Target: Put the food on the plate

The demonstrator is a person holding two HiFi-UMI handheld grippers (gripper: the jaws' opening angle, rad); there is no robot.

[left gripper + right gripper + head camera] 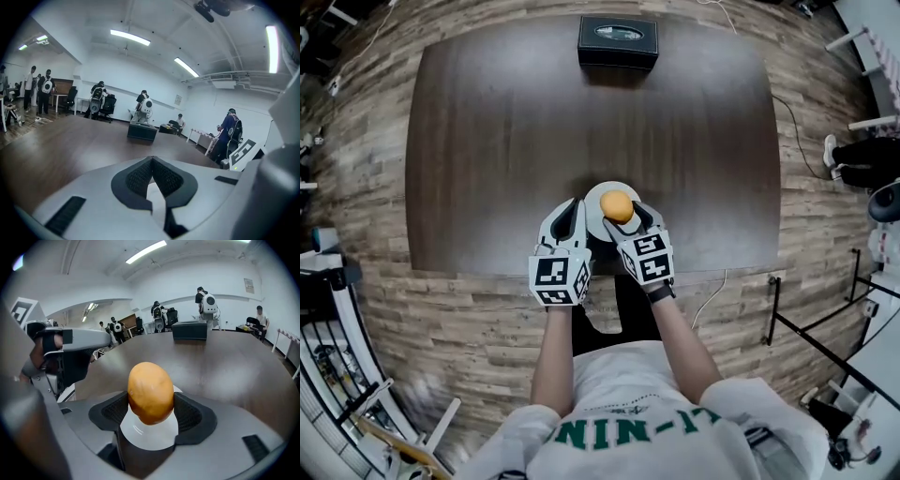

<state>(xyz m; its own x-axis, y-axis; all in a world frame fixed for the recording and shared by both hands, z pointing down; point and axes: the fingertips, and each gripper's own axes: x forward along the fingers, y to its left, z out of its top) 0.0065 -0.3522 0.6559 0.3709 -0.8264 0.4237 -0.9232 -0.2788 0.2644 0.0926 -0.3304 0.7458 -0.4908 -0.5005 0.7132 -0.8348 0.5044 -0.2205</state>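
The left gripper (575, 206) has its two fingers closed, the dark ribbed pads (140, 176) meeting at their tips with nothing held between them. In the left gripper view a sliver of white shows through the gap below the joined tips. Far ahead of those tips a black box (142, 131) stands on the dark wooden table (581, 122), and people stand and sit at the back of the room beyond it.

Just to the right of the left fingertips, in the head view, lies the small white plate (595, 198), near the table's close edge. The closed fingers sit just beside its left rim; whether they touch it I cannot tell.

Over the plate is the food, an orange-brown oval piece (618, 205), smooth-skinned and standing on end. It sits between the fingers of the right gripper (624, 214), whose pads (188, 414) press on its two sides, so the jaws stand wide around it and grip it. In the right gripper view the oval piece (150, 390) rises above the fingertips, with the plate (150, 436) directly beneath them. Whether its underside touches the plate cannot be made out. The black box (189, 330) stands well ahead of these fingers too.
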